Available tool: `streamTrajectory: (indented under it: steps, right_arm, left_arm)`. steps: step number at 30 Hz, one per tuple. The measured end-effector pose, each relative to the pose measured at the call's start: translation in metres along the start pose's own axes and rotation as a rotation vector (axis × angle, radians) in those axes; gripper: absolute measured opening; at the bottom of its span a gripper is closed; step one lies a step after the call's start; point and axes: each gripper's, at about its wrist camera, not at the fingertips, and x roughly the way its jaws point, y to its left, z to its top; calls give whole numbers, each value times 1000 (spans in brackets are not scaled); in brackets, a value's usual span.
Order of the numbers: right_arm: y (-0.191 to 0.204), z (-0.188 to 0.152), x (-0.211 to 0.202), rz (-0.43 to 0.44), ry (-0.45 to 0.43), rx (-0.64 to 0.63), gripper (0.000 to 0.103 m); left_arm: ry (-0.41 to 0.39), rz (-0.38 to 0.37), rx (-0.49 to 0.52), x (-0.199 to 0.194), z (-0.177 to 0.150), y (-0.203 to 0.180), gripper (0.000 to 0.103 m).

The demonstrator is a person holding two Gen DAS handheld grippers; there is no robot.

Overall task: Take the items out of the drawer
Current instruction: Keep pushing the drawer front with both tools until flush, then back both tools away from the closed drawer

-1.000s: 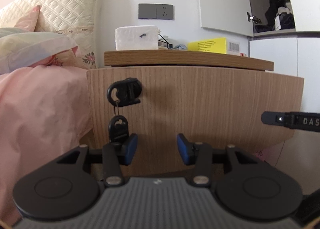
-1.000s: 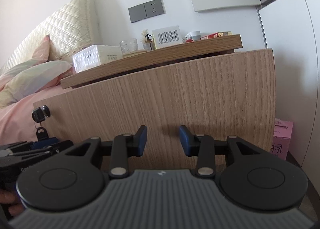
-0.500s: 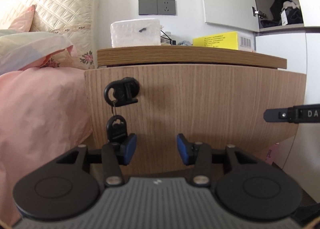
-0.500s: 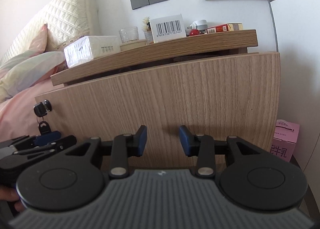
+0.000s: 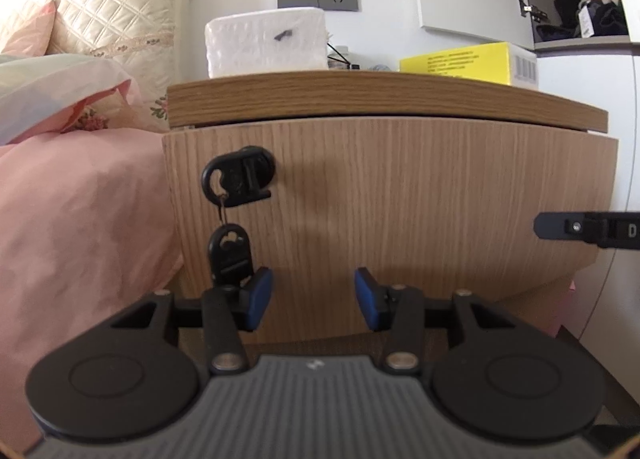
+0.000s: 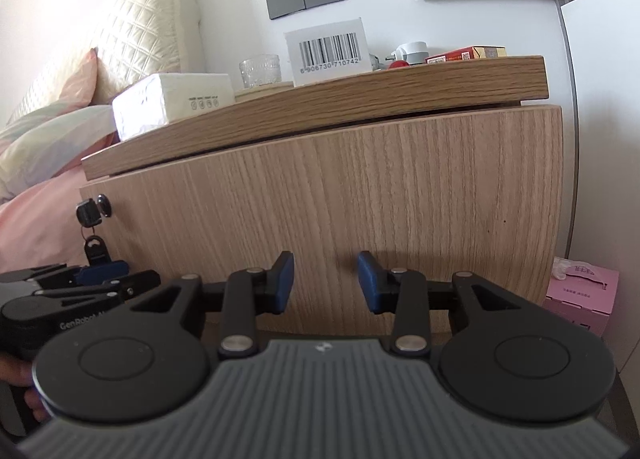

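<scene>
We hold the left gripper open, its blue pads apart, just in front of the closed drawer of the nightstand. A black key sits in the drawer's lock, up and left of this gripper, and a second key hangs below it, close to the left pad. The right gripper is also open, facing the drawer more to the right. Above the drawer, a white box shows the barcode number 6 906730 710742.

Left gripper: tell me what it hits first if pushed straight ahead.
Most likely the wooden drawer front. The left gripper is open, facing bare wood; the hanging key sits just off its left finger.
</scene>
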Motion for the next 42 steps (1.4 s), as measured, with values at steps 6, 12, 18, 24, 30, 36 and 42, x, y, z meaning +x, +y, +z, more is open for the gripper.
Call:
streamTrajectory:
  steps: [6, 12, 18, 24, 30, 36, 42]
  right_arm:
    - [-4, 3, 12, 10, -20, 10, 40]
    - [-7, 6, 17, 22, -23, 46, 40]
    - [-8, 6, 18, 29, -28, 57, 40]
    - [-6, 6, 17, 29, -30, 30, 40]
    - [-5, 8, 7, 72, -26, 38, 40]
    - [7, 4, -7, 80, -15, 42, 40]
    - [22, 2, -30, 59, -64, 4, 40]
  left_arm:
    - [6, 13, 25, 15, 4, -4, 50]
    - [18, 10, 8, 24, 6, -7, 61]
    - [16, 5, 1, 25, 5, -9, 63]
    - [21, 1, -10, 23, 3, -7, 63]
    - [27, -1, 11, 3, -10, -12, 64]
    - [14, -14, -22, -25, -18, -10, 65]
    - [-24, 0, -27, -56, -17, -4, 70]
